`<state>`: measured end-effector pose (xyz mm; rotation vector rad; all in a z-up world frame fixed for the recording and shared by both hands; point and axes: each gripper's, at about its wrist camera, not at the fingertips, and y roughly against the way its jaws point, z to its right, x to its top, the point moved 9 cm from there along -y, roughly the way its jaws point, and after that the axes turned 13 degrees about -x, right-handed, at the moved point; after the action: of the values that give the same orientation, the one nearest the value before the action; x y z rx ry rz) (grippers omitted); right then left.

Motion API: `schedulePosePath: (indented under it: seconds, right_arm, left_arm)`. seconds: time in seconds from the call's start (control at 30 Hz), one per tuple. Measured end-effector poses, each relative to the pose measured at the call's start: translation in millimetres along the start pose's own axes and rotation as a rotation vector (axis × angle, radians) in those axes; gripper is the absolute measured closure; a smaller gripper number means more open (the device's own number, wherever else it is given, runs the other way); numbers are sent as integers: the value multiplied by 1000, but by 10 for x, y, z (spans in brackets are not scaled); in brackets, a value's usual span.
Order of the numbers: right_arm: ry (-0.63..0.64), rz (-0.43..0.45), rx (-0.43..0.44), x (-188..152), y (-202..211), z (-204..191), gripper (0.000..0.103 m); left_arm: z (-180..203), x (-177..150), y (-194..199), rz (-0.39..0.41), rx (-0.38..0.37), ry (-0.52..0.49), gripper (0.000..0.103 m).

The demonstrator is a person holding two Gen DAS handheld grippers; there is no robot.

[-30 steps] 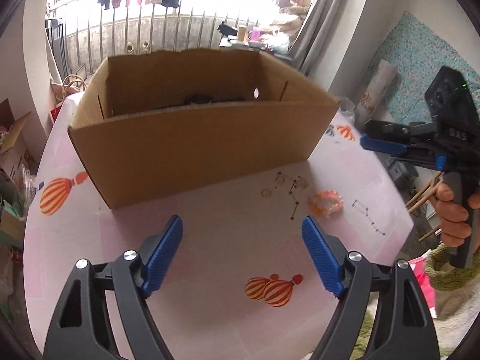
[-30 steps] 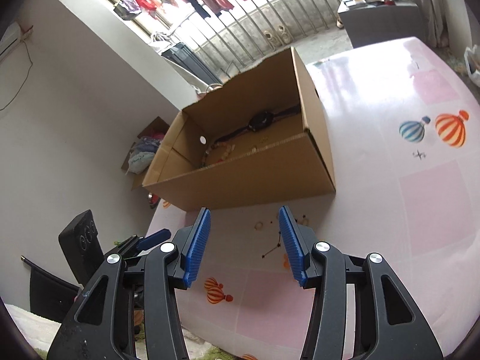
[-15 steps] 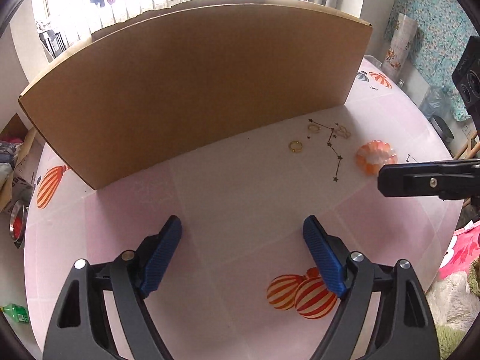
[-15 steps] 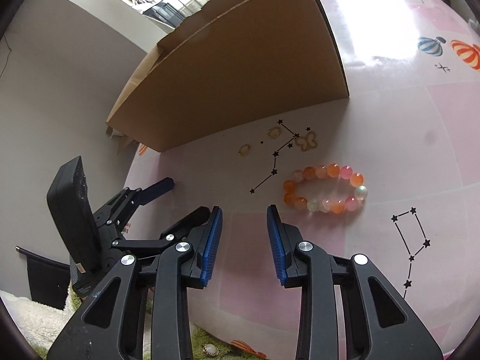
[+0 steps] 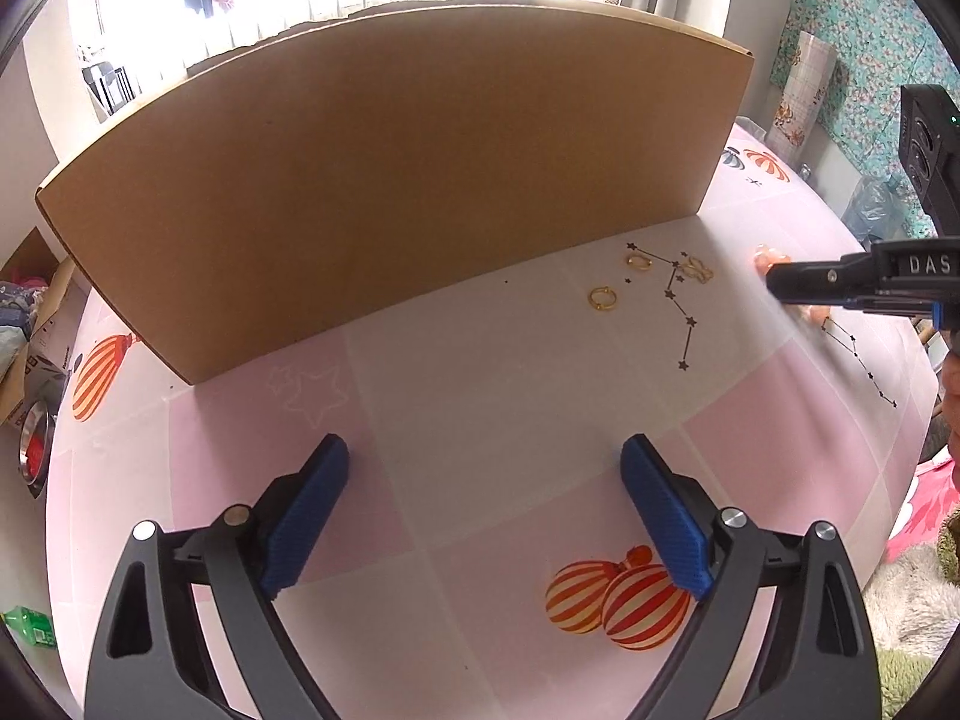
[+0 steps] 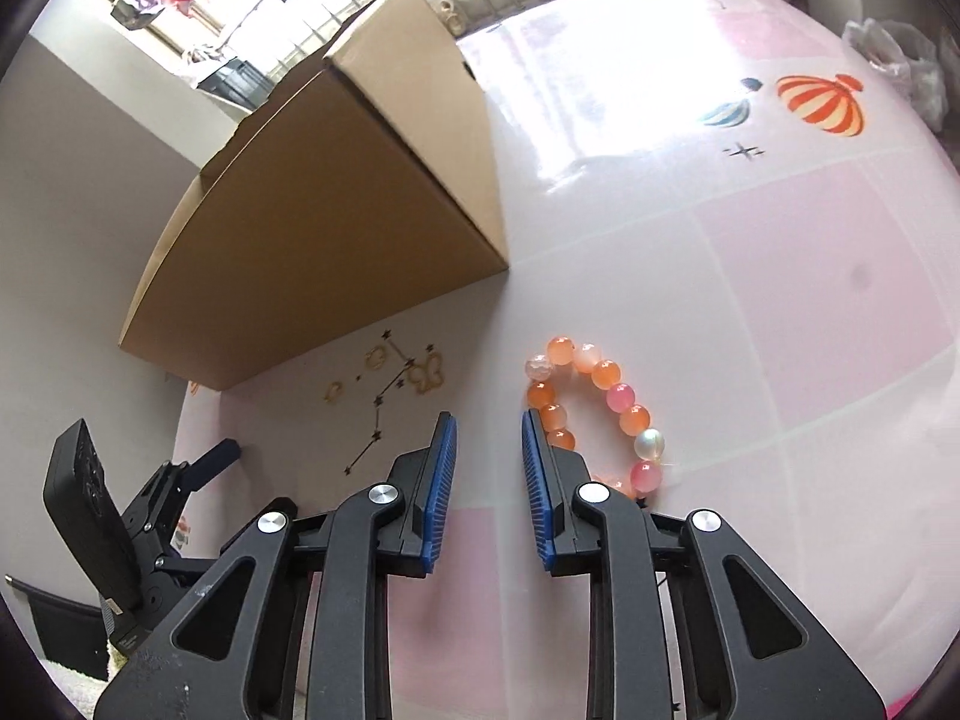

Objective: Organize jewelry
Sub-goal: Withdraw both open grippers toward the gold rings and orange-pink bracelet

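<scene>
Orange bead bracelet (image 6: 591, 414) flat, long axis running away from right tool (image 6: 487, 420) — tool slightly parted, empty.

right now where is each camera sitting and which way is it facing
Left wrist: sits on the left gripper, low over the table, facing the cardboard box; its open blue fingers show, the right gripper enters from the right.
Right wrist: sits on the right gripper, looking down at the bead bracelet; its narrowly parted fingers show, left gripper lower left.
Shared: box, gold rings, bracelet.
</scene>
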<state>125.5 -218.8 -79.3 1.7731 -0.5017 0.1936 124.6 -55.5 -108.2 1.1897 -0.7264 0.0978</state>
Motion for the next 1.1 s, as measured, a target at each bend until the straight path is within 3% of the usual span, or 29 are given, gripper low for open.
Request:
schedulePosePath:
  seconds: [0.13, 0.27, 0.53, 0.87, 1.1]
  right_arm:
    - [11, 26, 13, 18, 94, -35, 79]
    - [101, 41, 27, -26, 114, -297, 77]
    - [224, 95, -89, 24, -72, -561, 73]
    - [316, 153, -186, 98, -134, -550, 73]
    - [391, 209, -265, 46, -157, -616, 81]
  left_arm:
    - [3, 0, -6, 5, 0, -2, 11]
    - [16, 8, -21, 6, 1, -1, 9]
    - [14, 9, -16, 11, 1, -3, 8]
    - [39, 25, -31, 12, 2, -2, 7]
    - [32, 23, -28, 13, 2, -3, 6]
